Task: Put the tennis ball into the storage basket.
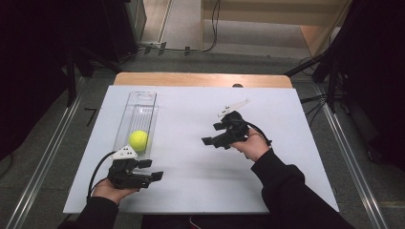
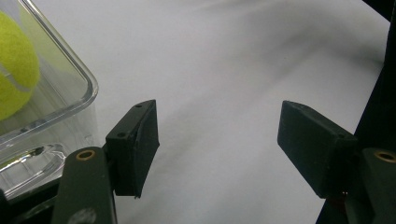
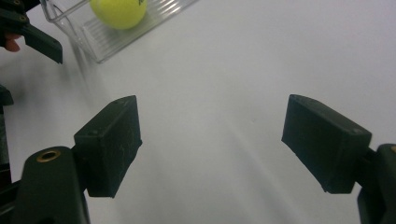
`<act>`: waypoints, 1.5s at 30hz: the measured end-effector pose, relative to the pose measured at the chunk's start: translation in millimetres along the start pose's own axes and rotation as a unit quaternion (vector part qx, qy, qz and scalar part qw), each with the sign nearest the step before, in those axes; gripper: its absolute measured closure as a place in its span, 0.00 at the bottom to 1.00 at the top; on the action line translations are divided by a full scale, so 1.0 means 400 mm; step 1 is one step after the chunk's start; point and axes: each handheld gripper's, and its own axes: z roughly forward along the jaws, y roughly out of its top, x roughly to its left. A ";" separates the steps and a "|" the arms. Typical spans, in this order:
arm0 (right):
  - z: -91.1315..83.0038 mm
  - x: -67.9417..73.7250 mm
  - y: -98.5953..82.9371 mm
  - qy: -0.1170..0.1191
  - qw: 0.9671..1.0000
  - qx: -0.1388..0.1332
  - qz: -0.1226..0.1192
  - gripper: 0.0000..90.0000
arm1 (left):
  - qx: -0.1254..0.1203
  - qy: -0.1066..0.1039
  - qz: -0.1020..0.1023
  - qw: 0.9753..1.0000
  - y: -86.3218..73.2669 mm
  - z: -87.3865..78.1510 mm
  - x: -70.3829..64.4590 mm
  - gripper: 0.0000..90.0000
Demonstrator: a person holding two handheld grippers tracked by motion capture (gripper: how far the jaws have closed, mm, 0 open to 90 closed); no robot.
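Overhead, a white-topped rectangular counter (image 1: 191, 186) carries a long, clear plastic tray (image 1: 141, 102) lying lengthwise along its left part, with a yellow-green felt tennis ball (image 1: 138, 140) resting inside the tray toward its near end. Left claw (image 1: 152, 170), black and held in the person's left hand (image 1: 111, 191), sits just beside the near end of the tray, close to the counter's front edge; its jaws stand wide apart with only bare counter between them, as the left gripper view confirms. That view places the left claw (image 2: 217, 144) next to the rounded clear corner of the tray (image 2: 84, 84), with the tennis ball (image 2: 14, 70) visible behind the tray wall at upper left, not touched by either jaw. Right claw (image 1: 213, 134), also black and held in the person's right hand (image 1: 255, 145), lies nearer the counter's middle, well apart from the tray, its jaws pointing left toward the tray side. Seen from the right gripper view, the right claw (image 3: 212, 149) is likewise spread open and grips nothing, over plain white counter; the tray (image 3: 93, 42) with the ball (image 3: 119, 11) appears farther off at upper left, and part of the left claw shows at the left edge.
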 end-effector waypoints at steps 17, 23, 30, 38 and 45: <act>-0.057 -0.037 -0.062 -0.011 1.000 -0.010 0.021 0.20 | 0.000 0.000 0.000 1.000 -0.001 -0.001 -0.001 0.33; -0.079 -0.042 -0.089 -0.013 0.999 -0.007 0.028 0.20 | 0.000 0.002 0.000 1.000 0.000 -0.002 -0.001 0.33; -0.098 -0.039 -0.109 -0.015 0.999 -0.007 0.028 0.20 | -0.004 0.004 -0.001 1.000 0.000 -0.003 0.000 0.33; -0.114 -0.034 -0.136 -0.016 0.999 -0.006 0.034 0.20 | -0.004 0.003 -0.001 1.000 0.000 -0.003 -0.001 0.33; -0.131 -0.035 -0.164 -0.020 0.999 -0.005 0.043 0.20 | -0.004 0.003 -0.001 1.000 0.000 -0.003 -0.001 0.33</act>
